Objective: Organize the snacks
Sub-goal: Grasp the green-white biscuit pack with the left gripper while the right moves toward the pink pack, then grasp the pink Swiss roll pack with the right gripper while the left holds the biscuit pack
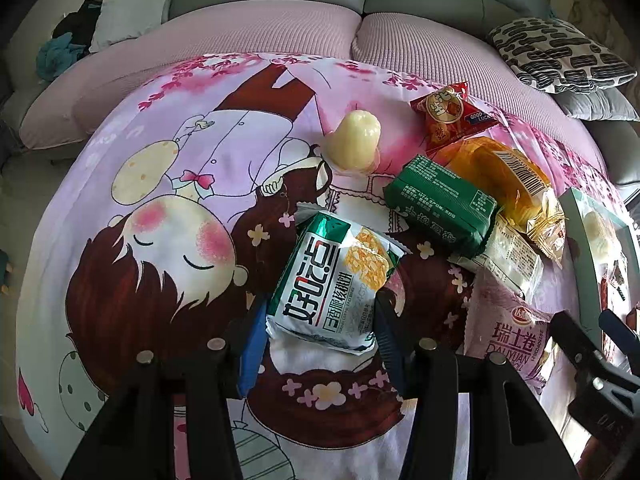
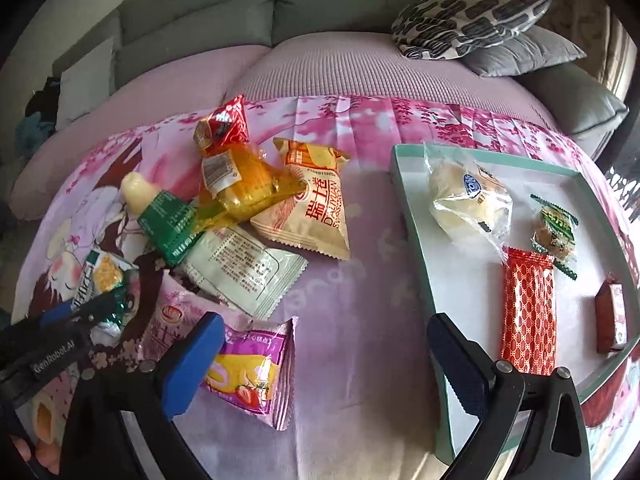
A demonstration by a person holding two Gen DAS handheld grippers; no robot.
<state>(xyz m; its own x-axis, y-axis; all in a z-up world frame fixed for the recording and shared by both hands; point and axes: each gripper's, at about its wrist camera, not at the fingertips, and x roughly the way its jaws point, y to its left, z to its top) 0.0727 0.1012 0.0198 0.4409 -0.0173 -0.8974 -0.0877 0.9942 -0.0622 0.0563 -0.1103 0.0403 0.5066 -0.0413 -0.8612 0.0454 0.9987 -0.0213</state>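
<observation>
Holding a green-and-white walnut-cake packet [image 1: 332,280], the left hand-held gripper [image 1: 320,320] has its two fingers pressed against the packet's near end, one on each side, just above a pink cartoon-print bedsheet [image 1: 140,240] spread over a sofa. To do this step well, the packet should probably be lifted clear of the sheet, carried rightward over the pile, and set flat in a bare part of the tray without crushing the soft wrapper. A loose pile of snacks lies far and to the right of the grip: a dark green packet [image 1: 440,204], an orange-wrapped cake [image 1: 504,176], a red packet [image 1: 448,114], and a pale wrapped sweet [image 1: 354,140]. A pink Swiss-roll packet [image 1: 508,340] lies just right of the held one. The right hand-held gripper [image 2: 328,356] hangs empty, its fingers spread wide, between the Swiss-roll packet on its left and a white tray with a teal rim [image 2: 404,200] on its right. That tray already carries a wrapped bun [image 2: 468,200], a small green sweet [image 2: 554,232], and a red patterned bar [image 2: 528,316].
</observation>
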